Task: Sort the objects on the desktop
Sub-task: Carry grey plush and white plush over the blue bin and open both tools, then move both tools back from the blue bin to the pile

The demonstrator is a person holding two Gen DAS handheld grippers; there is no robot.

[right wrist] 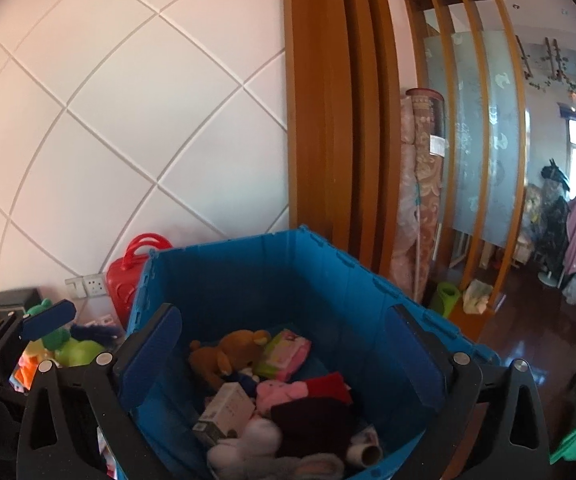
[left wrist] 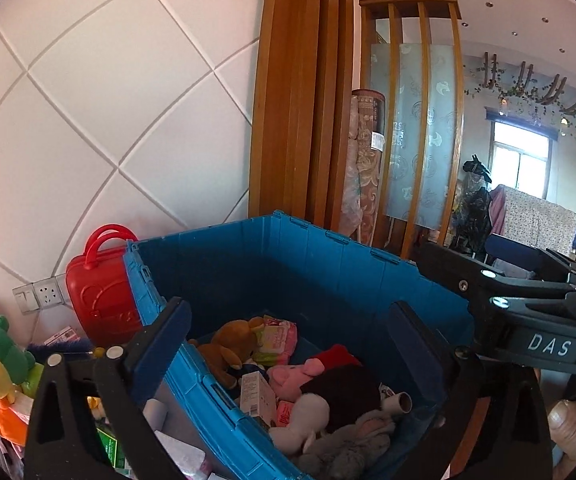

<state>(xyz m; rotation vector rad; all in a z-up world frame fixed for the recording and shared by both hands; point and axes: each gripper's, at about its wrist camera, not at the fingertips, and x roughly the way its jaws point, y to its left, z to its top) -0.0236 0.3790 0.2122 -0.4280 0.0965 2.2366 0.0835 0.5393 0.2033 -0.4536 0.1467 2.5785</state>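
Observation:
A blue plastic crate [left wrist: 311,264] [right wrist: 272,276] stands open against the white tiled wall. Inside lie a brown bear plush [left wrist: 228,344], a pink pig plush [left wrist: 291,376], a pink-green wipes pack [left wrist: 276,338], a white box [left wrist: 254,394], a dark cloth [left wrist: 339,392], white and grey plush toys and a cardboard tube [left wrist: 397,402]. My left gripper [left wrist: 288,344] hangs over the crate's near left wall, open and holding nothing. My right gripper [right wrist: 286,350] hovers over the crate's near side, open wide, also with nothing in it. It also shows at the right of the left wrist view.
A red toy suitcase [left wrist: 100,292] stands left of the crate by a wall socket [left wrist: 44,296]. Green and yellow plush toys [left wrist: 0,360] and small items are piled at far left. A wooden pillar [left wrist: 299,100] and rolled carpets [left wrist: 363,160] rise behind. A thumb [left wrist: 571,420] shows at lower right.

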